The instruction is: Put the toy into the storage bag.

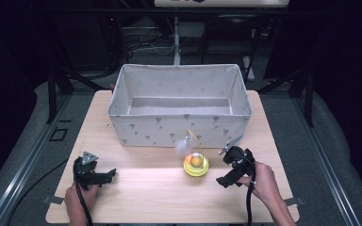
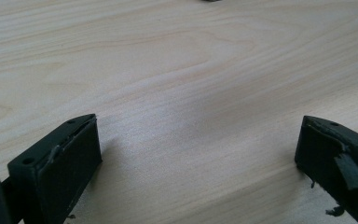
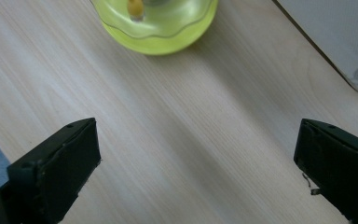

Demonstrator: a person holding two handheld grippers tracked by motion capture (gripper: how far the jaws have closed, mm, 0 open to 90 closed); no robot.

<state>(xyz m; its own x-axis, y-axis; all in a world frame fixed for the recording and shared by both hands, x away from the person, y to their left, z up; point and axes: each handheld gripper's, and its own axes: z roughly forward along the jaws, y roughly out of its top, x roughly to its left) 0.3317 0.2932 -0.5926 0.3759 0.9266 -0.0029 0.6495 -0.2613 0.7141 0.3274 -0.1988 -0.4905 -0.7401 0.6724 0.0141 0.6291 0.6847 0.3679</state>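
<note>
Both my grippers, left and right, sat wide apart-jawed over the near table, holding nothing. Yellow toy stood just left of my right one, near the fabric bin.

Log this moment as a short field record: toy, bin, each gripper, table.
toy: yellow-green round toy with an orange ball inside and a feather wand, on the table in front of the bin
bin: grey fabric bin, open top, nothing seen inside
left gripper: open, over bare wood, far from the toy
right gripper: open, beside the toy, not touching
table: light wood
</note>
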